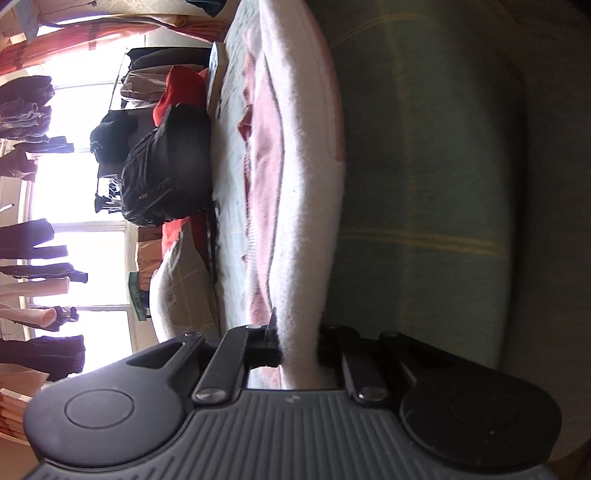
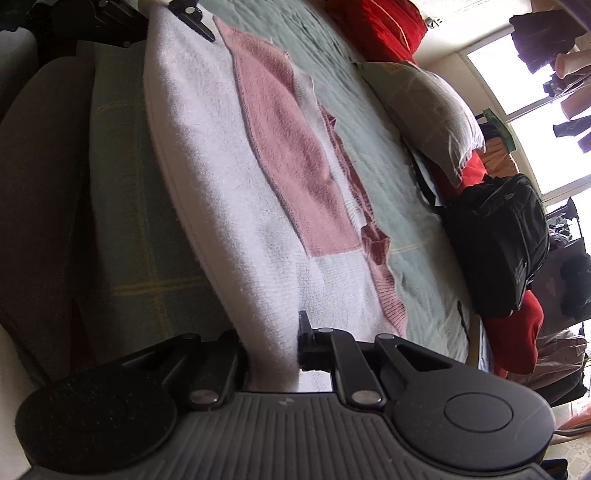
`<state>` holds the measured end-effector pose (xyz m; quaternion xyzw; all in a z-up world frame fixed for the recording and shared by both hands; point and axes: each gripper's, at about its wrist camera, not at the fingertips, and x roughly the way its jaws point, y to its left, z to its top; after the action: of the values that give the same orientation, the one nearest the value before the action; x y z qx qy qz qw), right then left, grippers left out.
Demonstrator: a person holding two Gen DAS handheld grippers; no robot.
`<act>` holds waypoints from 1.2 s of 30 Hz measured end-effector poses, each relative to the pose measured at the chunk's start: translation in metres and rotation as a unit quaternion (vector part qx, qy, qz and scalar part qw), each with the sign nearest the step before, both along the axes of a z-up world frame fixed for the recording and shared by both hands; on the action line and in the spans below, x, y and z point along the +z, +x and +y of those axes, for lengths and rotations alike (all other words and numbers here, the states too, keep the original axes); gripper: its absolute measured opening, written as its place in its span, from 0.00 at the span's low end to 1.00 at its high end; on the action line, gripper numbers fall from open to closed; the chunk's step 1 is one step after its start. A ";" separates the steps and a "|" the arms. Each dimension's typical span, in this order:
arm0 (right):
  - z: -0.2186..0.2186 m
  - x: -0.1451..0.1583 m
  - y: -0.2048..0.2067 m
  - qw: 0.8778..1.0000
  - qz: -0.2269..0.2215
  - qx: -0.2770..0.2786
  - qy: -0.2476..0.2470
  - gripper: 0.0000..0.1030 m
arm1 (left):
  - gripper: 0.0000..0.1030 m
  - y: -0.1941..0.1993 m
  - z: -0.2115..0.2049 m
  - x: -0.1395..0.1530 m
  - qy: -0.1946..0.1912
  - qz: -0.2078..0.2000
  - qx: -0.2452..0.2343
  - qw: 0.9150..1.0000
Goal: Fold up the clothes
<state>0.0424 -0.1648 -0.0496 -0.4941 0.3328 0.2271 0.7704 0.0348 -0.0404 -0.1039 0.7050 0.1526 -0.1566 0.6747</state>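
**Fuzzy white-and-pink sweater pinched at both ends on the bed**

Nearest in the left wrist view, the left claw [image 1: 299, 347] is seen clenched on a folded edge of the fuzzy white knitted sweater with pink panels [image 1: 295, 184]; the white fabric is wedged between its two black fingers. In the right wrist view, the right claw [image 2: 275, 350] is likewise closed on a white edge of the same sweater [image 2: 236, 192], and the left claw's black fingertips [image 2: 195, 18] are seen gripping the far end of that edge.

The sweater is spread flat along the pale green quilted bed cover [image 2: 369, 155], close to the bed's side, with a large pink rectangle showing on top and a darker ribbed pink hem [image 2: 373, 236] lying toward the middle of the bed. The gripped edge is raised, so part of the garment beyond it is hidden in the left wrist view.

Further across the bed, a pale green pillow [image 2: 432, 107] is seen beside a black fabric backpack [image 2: 498, 243], which rests against red bedding [image 2: 517, 328]. Behind these, dark clothes [image 1: 29, 107] are hung before a bright window [image 1: 81, 206], whose glare washes out the detail there.
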 end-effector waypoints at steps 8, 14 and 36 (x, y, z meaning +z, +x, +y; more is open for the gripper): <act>-0.020 -0.003 -0.006 0.996 0.047 -0.001 0.073 0.30 | 0.17 -0.012 0.006 0.007 -0.026 0.056 0.009 0.998; -0.062 0.037 -0.010 0.975 0.104 -0.005 0.197 0.44 | 0.17 -0.028 0.029 0.060 -0.134 0.113 0.054 0.983; -0.084 0.012 0.011 0.935 0.109 -0.112 0.318 0.67 | 0.52 -0.018 0.079 0.053 -0.434 0.194 0.208 0.855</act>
<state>0.0537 -0.2490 -0.0371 -0.1553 0.3784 0.2853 0.8668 0.0168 0.0391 -0.0505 0.2478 0.3399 -0.1970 0.8856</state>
